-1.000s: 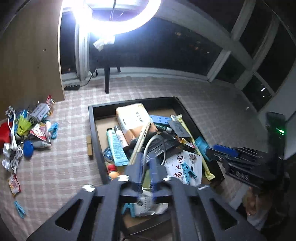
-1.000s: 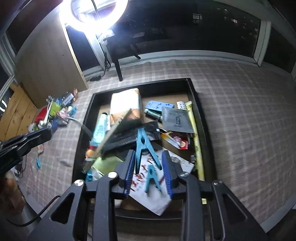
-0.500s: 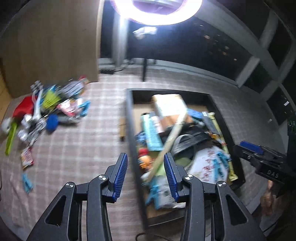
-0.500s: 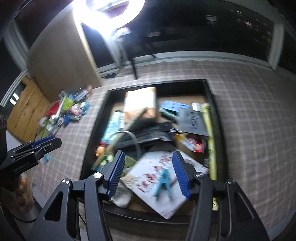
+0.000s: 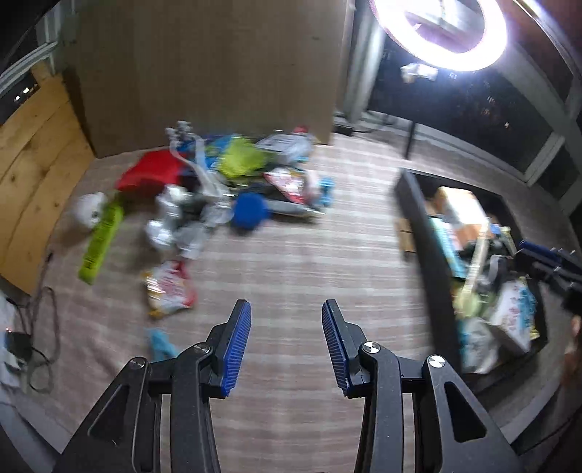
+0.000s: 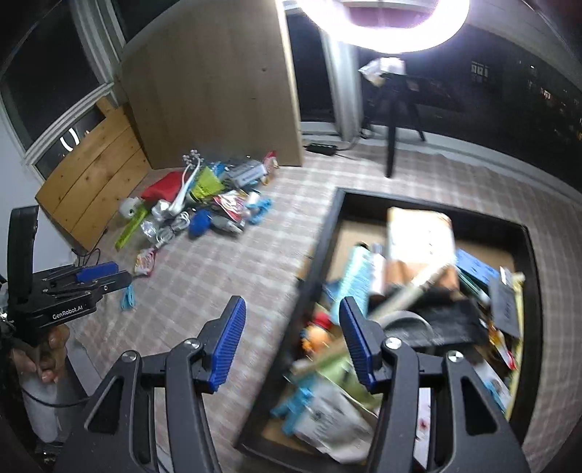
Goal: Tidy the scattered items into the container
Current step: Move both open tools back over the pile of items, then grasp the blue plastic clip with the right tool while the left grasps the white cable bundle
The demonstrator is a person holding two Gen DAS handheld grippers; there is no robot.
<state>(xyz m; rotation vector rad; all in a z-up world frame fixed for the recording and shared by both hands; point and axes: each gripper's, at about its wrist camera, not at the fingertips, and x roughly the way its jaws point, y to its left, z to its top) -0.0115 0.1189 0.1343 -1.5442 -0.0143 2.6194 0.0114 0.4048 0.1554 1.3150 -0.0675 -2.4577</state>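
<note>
The black tray (image 6: pixel 329 225) holds several items; it also shows at the right of the left wrist view (image 5: pixel 418 218). A pile of scattered items (image 5: pixel 218 189) lies on the checked cloth at the far left, also visible in the right wrist view (image 6: pixel 203 203). A red-and-white snack packet (image 5: pixel 169 287) and a blue clip (image 5: pixel 160 342) lie nearer. My left gripper (image 5: pixel 286 345) is open and empty above bare cloth. My right gripper (image 6: pixel 291 345) is open and empty over the tray's left edge.
A wooden board (image 5: pixel 218 72) stands behind the pile. A ring light on a stand (image 6: pixel 393 22) is at the back. Cables (image 5: pixel 36 327) lie at the cloth's left edge. The left gripper shows at the left of the right wrist view (image 6: pixel 72 291).
Both grippers opened and let go of what they held over the tray. The left gripper swung left toward the pile. The right gripper moved left to the tray's edge.
</note>
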